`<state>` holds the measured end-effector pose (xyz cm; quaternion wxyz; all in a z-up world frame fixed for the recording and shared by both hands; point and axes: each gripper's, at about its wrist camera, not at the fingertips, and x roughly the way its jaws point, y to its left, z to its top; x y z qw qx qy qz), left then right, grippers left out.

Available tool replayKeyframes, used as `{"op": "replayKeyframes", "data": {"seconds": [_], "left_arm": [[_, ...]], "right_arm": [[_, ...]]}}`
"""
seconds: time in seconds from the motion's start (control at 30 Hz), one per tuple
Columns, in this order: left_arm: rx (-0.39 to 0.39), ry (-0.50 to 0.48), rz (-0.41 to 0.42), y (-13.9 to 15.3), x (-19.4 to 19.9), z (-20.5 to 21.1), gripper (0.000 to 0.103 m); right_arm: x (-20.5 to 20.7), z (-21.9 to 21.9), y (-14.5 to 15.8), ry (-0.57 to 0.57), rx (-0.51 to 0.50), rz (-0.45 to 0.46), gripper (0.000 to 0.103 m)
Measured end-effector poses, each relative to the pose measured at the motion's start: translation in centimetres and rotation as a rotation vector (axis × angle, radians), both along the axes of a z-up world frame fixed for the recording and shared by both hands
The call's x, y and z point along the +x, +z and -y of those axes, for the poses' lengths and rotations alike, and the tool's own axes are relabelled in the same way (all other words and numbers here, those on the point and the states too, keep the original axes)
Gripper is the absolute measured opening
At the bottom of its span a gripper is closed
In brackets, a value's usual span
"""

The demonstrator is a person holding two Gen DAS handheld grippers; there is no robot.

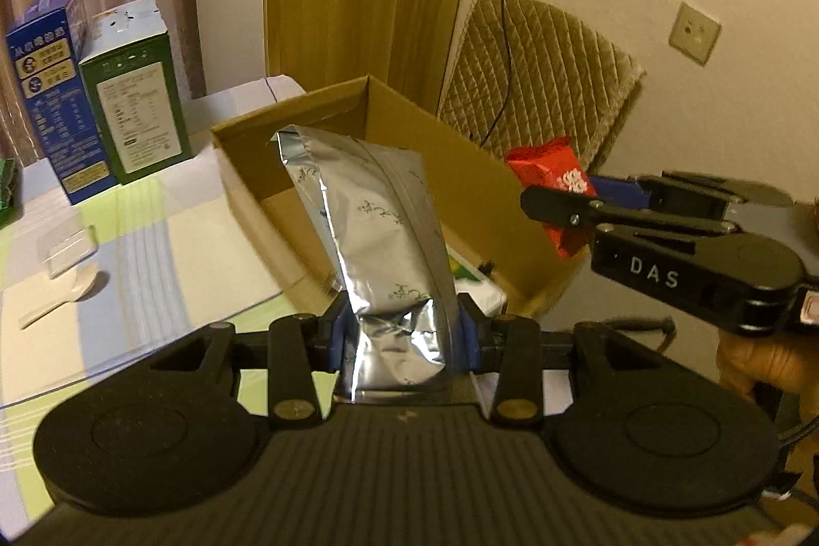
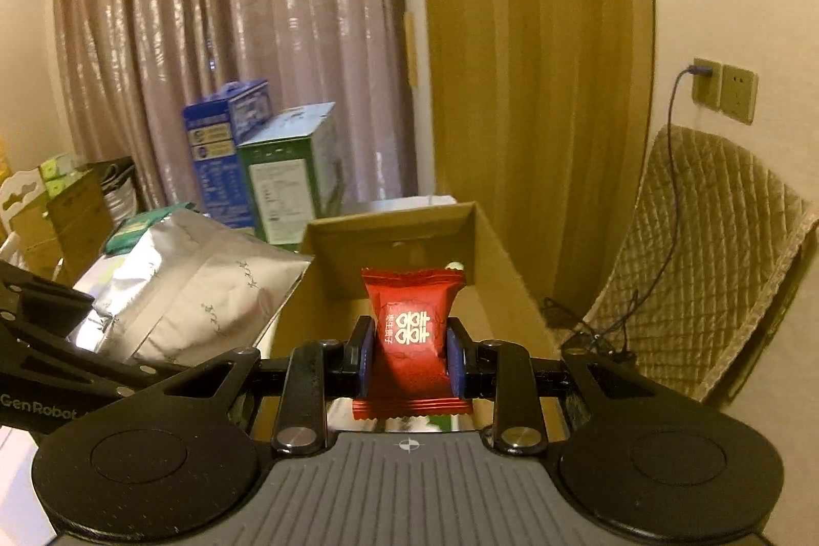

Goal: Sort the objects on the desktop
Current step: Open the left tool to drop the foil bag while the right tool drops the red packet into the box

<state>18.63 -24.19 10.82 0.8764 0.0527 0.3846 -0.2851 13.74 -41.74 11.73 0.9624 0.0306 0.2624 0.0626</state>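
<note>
Over the cardboard box [image 1: 501, 188], jaws hold silver pouch [image 1: 379, 228], red candy [image 2: 412, 336].

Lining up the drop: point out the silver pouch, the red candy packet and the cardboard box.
silver pouch [image 1: 379, 228], left wrist view, middle of its foil face.
red candy packet [image 2: 412, 336], right wrist view, on the printed emblem.
cardboard box [image 2: 389, 228], right wrist view, inner far wall.

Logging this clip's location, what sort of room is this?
Probably a room in a home: pink curtains, a wooden door, and a padded chair beside a cloth-covered table.
</note>
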Motion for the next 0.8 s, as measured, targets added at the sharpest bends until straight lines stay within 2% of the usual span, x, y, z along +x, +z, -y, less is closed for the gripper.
{"op": "replayKeyframes", "data": {"seconds": [0.33,0.6,0.8], "left_arm": [[-0.078,0.062,-0.064,-1.4,5.2,2.7,0.036],[-0.136,0.128,-0.062,-2.2,7.6,3.0,0.037],[-0.102,0.138,-0.039,-2.5,7.1,1.5,0.038]], "right_arm": [[4.1,3.3,-1.2,-0.036,0.032,-0.039,0.026],[5.7,4.6,-2.6,-0.059,0.041,-0.063,0.026],[5.8,4.7,-3.2,-0.057,0.042,-0.074,0.026]]}}
